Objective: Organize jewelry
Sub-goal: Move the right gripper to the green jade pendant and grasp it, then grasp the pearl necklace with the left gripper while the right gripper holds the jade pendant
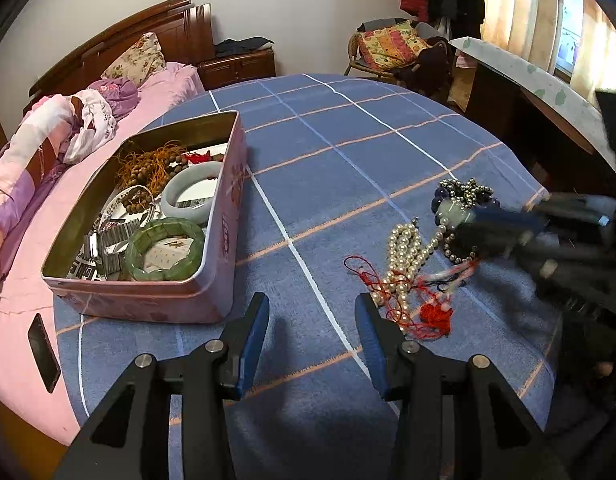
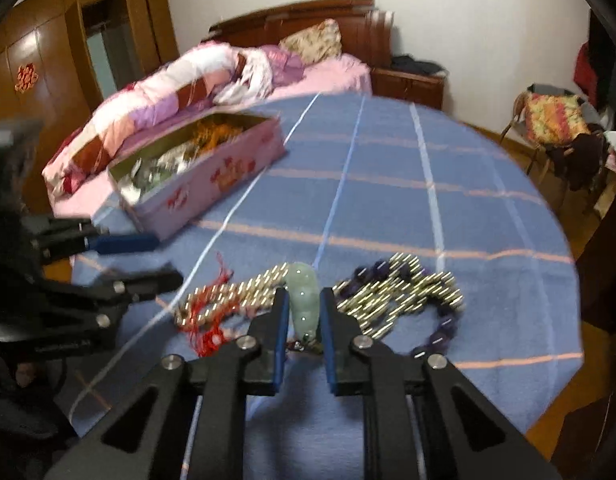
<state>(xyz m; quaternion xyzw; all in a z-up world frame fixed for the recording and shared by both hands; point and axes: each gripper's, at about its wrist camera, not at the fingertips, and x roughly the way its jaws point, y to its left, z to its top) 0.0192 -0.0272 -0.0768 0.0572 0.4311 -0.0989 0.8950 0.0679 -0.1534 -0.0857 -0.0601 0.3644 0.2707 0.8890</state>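
Observation:
An open pink tin box (image 1: 156,300) (image 2: 212,184) with bangles and bead strings in it stands on the blue checked cloth at the left. To its right lies a heap of jewelry: a pearl necklace (image 1: 404,256) (image 2: 228,292), a red cord tassel (image 1: 436,316) (image 2: 210,332), and purple and metallic bead bracelets (image 1: 466,192) (image 2: 404,292). My right gripper (image 2: 305,294) (image 1: 468,226) is shut on a pale green jade piece (image 2: 306,300) (image 1: 448,208) in that heap. My left gripper (image 1: 312,304) (image 2: 160,260) hangs open over bare cloth between box and heap, with nothing between its fingers.
A dark phone (image 1: 44,352) lies on the pink bed sheet by the table's left edge. A bed with a rumpled quilt (image 2: 168,92) stands behind the box. A chair with a patterned cushion (image 1: 388,46) and a desk (image 1: 548,88) stand beyond the far right.

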